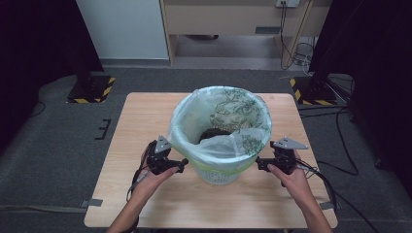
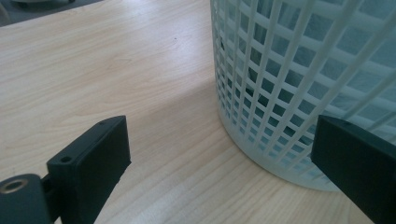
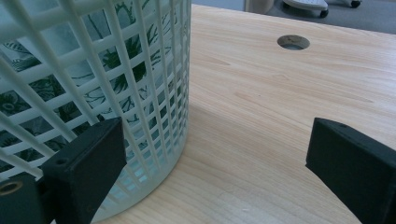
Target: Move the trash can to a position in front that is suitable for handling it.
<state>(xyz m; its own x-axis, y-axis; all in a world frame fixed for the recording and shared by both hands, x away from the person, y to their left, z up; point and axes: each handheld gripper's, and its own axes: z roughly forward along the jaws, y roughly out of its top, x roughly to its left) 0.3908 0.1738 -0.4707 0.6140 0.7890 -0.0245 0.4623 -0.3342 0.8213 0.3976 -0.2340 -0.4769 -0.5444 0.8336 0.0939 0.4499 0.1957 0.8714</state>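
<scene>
Bin [image 1: 219,167] stands upright mid-bench [image 1: 145,116], bag [image 1: 221,121] draped over its rim. Left claw [image 1: 184,162] and right claw [image 1: 257,164] flank the bin's base from opposite sides, both spread, pinching nothing, about equally near.

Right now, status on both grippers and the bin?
Left gripper open, right gripper open, flanking the basket low. Bag liner draped over rim, ungrasped. Table around it unobstructed.

A wooden table [image 1: 145,116] bears a lined basket [image 1: 218,170].
</scene>
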